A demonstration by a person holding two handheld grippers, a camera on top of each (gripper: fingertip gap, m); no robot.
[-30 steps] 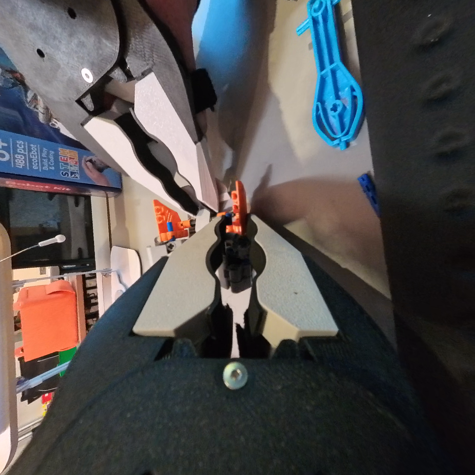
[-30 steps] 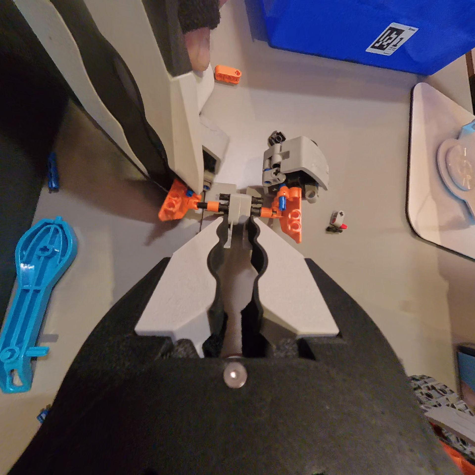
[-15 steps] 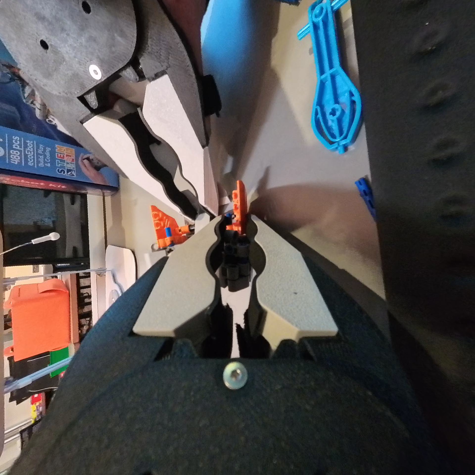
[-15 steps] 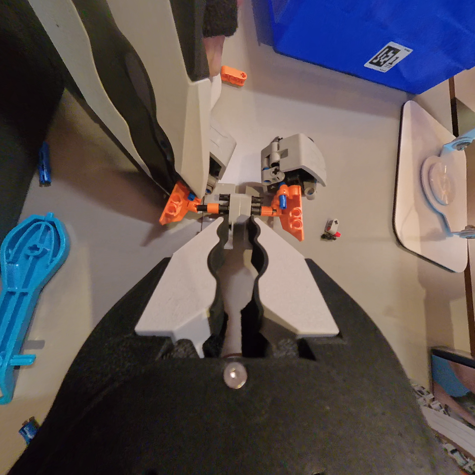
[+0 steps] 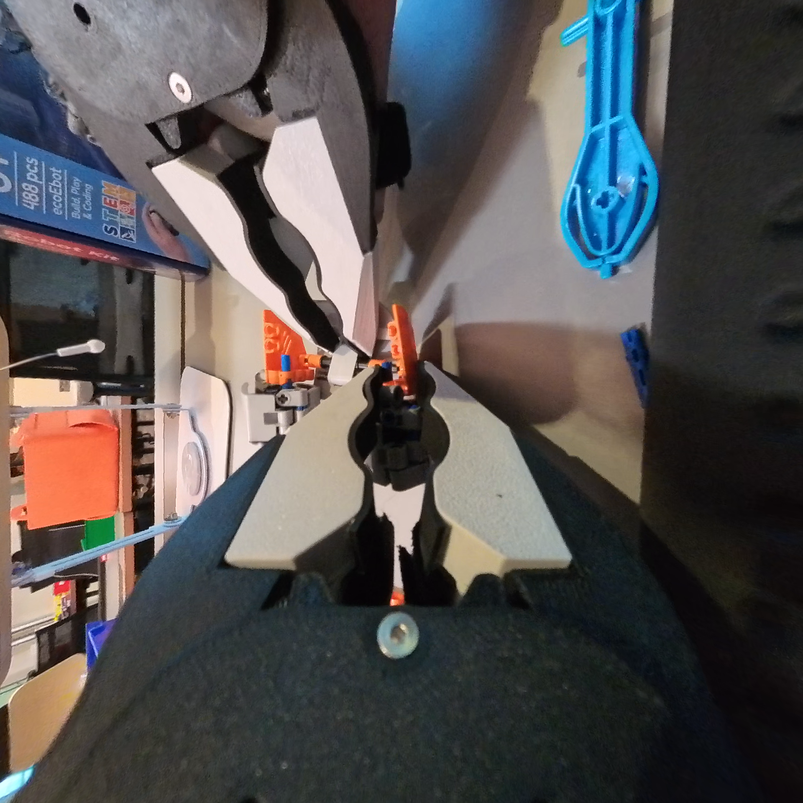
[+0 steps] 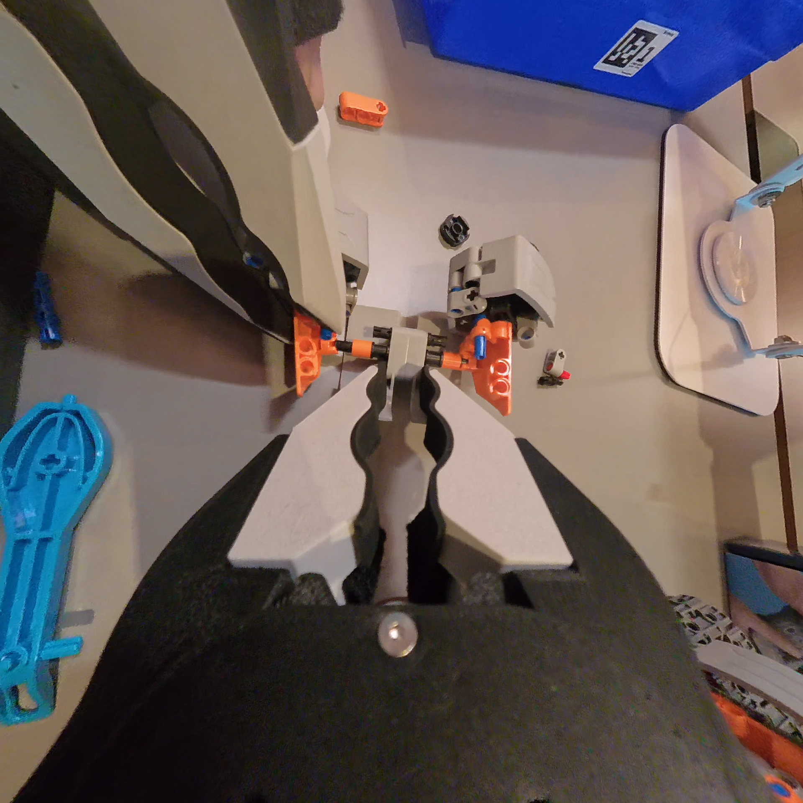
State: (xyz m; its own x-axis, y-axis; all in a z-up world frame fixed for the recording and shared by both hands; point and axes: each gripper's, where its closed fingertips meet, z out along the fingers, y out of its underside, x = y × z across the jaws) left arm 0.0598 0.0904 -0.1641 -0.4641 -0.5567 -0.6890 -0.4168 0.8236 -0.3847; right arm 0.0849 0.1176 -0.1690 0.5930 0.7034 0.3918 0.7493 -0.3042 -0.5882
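Note:
A small brick-built model with a grey centre block (image 6: 406,347), two orange wing plates (image 6: 493,367) and grey curved shells (image 6: 506,278) is held over the pale table (image 6: 521,174). My right gripper (image 6: 402,373) is shut on the grey centre block from below. My left gripper (image 5: 397,378) is shut on the model's left end, on the orange plate (image 5: 402,343) and black parts (image 5: 399,439). The left gripper also shows in the right wrist view (image 6: 323,330), at the left orange plate (image 6: 306,352). The right gripper shows in the left wrist view (image 5: 347,343).
A light-blue plastic tool (image 6: 39,512) lies at the left. A loose orange connector (image 6: 363,108), a black round piece (image 6: 454,228) and a small grey-and-red piece (image 6: 554,363) lie on the table. A blue bin (image 6: 565,39) stands behind, a white board (image 6: 712,278) at the right. From the right gripper's tips to the black round piece (image 6: 454,228) is close to 8 centimeters.
Both grippers have lifted and turned the model slightly; the left orange plate now stands more upright. A black round piece is now seen lying apart behind the model. Both grips are unchanged.

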